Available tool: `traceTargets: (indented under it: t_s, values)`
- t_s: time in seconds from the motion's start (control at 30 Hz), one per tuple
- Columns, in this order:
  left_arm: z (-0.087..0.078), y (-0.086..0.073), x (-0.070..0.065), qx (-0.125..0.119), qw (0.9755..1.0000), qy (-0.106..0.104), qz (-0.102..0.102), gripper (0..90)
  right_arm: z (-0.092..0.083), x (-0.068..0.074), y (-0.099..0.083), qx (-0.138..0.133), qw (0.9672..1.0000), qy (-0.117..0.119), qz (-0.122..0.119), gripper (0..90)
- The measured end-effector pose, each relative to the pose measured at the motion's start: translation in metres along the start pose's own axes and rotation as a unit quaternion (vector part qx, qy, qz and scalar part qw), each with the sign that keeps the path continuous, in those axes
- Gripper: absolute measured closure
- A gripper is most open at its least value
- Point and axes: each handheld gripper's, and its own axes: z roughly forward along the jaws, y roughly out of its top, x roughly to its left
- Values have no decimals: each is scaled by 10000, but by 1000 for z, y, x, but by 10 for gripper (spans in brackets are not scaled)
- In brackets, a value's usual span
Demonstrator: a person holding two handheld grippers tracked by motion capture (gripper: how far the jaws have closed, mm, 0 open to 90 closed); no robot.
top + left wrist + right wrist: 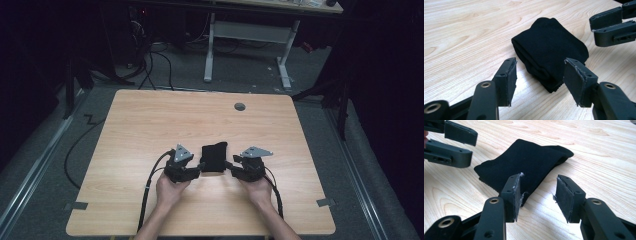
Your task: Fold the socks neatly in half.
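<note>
Folded black cloth (214, 157) lies flat on table (150, 125), near-centre, between my left gripper (199, 172) and right gripper (231, 167). Left gripper view: jaws apart, pads clear of cloth (549, 53). Right gripper view: jaws apart, cloth (524, 167) just beyond, ungripped.

Light wooden table (150, 120) bears a folded black cloth (214, 157), perhaps socks.
</note>
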Motion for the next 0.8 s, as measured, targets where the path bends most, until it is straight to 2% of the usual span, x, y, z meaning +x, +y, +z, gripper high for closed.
traceTargets:
  t_s: [0.37, 0.8]
  values:
    - [-16, 1, 3, -174, 9998, 36, -86, 421, -18, -7, -3, -194, 9998, -17, 89, 552]
    - [-27, -2, 8, -272, 9994, 86, -187, 418, -33, -18, -11, -324, 9992, -25, 223, 555]
